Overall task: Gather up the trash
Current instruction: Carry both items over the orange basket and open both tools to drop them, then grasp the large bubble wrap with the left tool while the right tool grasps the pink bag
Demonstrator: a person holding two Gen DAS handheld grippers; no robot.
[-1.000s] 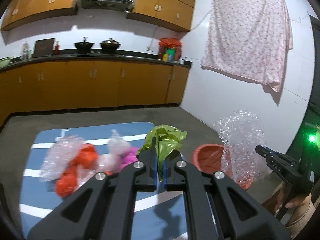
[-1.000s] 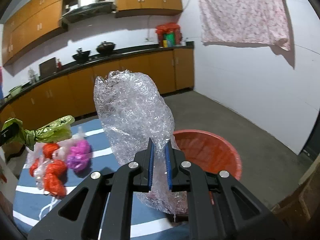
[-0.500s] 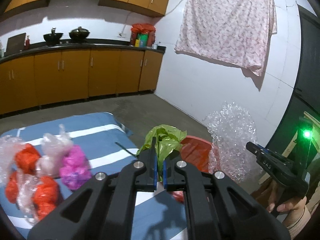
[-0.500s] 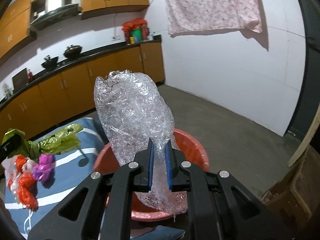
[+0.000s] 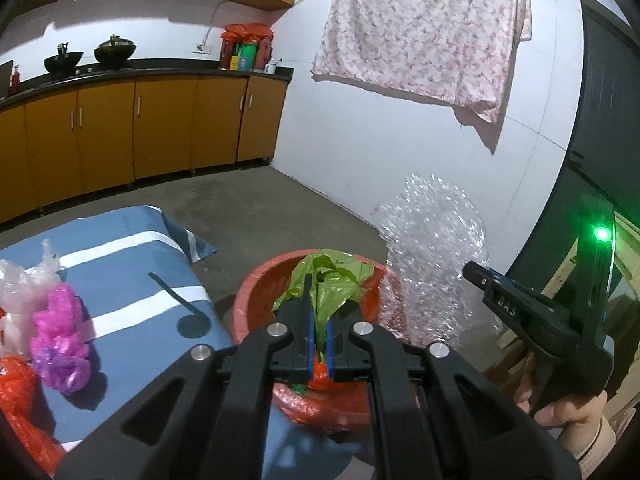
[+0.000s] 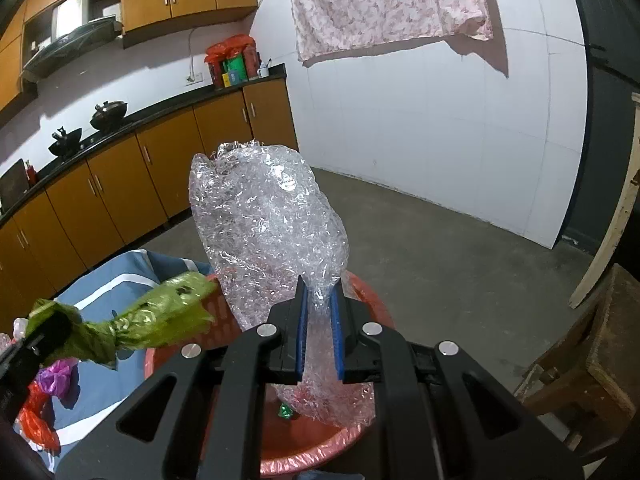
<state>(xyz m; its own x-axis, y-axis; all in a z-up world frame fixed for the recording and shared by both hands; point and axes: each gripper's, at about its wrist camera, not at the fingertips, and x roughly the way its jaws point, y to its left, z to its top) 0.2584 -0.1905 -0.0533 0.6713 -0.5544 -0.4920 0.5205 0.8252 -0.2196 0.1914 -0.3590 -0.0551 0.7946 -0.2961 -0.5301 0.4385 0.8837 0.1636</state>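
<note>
The left gripper [image 5: 319,330] pinches a green plastic bag [image 5: 328,280] and the right gripper [image 6: 319,330] clamps a wad of bubble wrap [image 6: 268,232], both poised over the red basin [image 6: 360,440]. Both look feather-light, soft and crushable, best held by a gathered fold. The basin seems nearly empty, bar a small green scrap [image 6: 286,411].

Right wrist view: the near wall of the red basin [image 6: 320,456] is hidden behind the right tool [image 6: 319,320], and most of its interior is covered by the bubble wrap [image 6: 268,232] pinched in it. A small green scrap [image 6: 286,411] below that tool is too small to identify. Left wrist view: orange bags [image 5: 20,400] left of the left tool [image 5: 319,336] are cut off by the frame edge.
</note>
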